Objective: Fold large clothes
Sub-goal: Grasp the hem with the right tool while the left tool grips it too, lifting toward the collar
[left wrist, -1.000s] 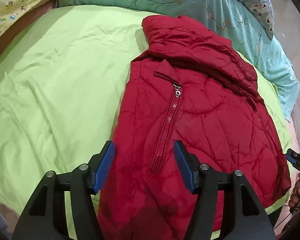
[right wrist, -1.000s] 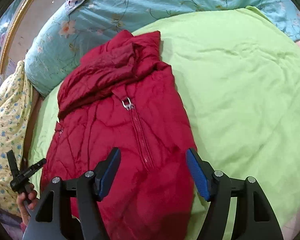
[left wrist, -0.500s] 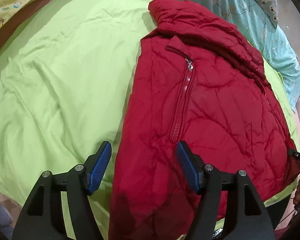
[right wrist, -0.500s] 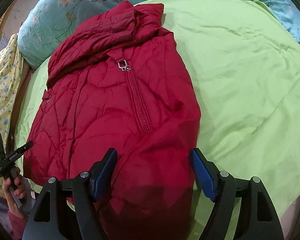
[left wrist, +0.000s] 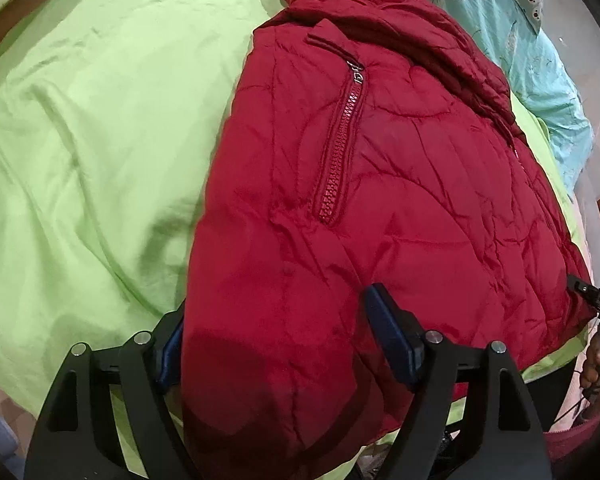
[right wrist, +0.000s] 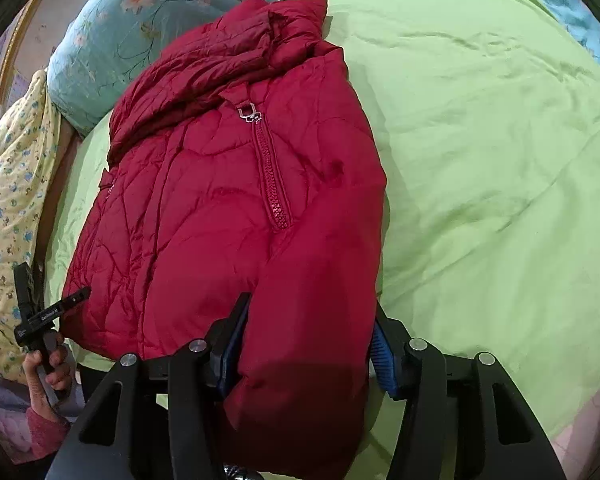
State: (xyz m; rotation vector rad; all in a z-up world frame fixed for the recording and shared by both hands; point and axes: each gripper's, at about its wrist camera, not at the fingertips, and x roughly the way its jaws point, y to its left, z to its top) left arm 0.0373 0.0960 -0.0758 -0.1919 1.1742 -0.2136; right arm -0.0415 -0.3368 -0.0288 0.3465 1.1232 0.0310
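A red quilted jacket (left wrist: 380, 184) lies flat on a light green bed sheet (left wrist: 92, 128), collar far from me and a zipped pocket (left wrist: 340, 152) showing. My left gripper (left wrist: 276, 304) stands astride the jacket's near hem corner. Its jaws are opening: one blue pad (left wrist: 388, 336) rests on the fabric and the other is half hidden at the jacket's edge. In the right wrist view the jacket (right wrist: 228, 200) fills the gap of my right gripper (right wrist: 310, 308). Those jaws are closing, and both blue pads (right wrist: 380, 356) press a bunched fold of the hem.
Turquoise floral bedding (right wrist: 148, 12) lies beyond the collar, and a yellow patterned cloth (right wrist: 8, 200) hangs beside the bed. A hand holding a black tool (right wrist: 44, 316) is at the jacket's far side edge, and shows again (left wrist: 596, 304) in the left wrist view. Green sheet spreads beside the jacket.
Both grippers came down and closer onto the jacket's near hem. The left jaws spread wider over the corner. The right jaws narrowed onto a fold of fabric.
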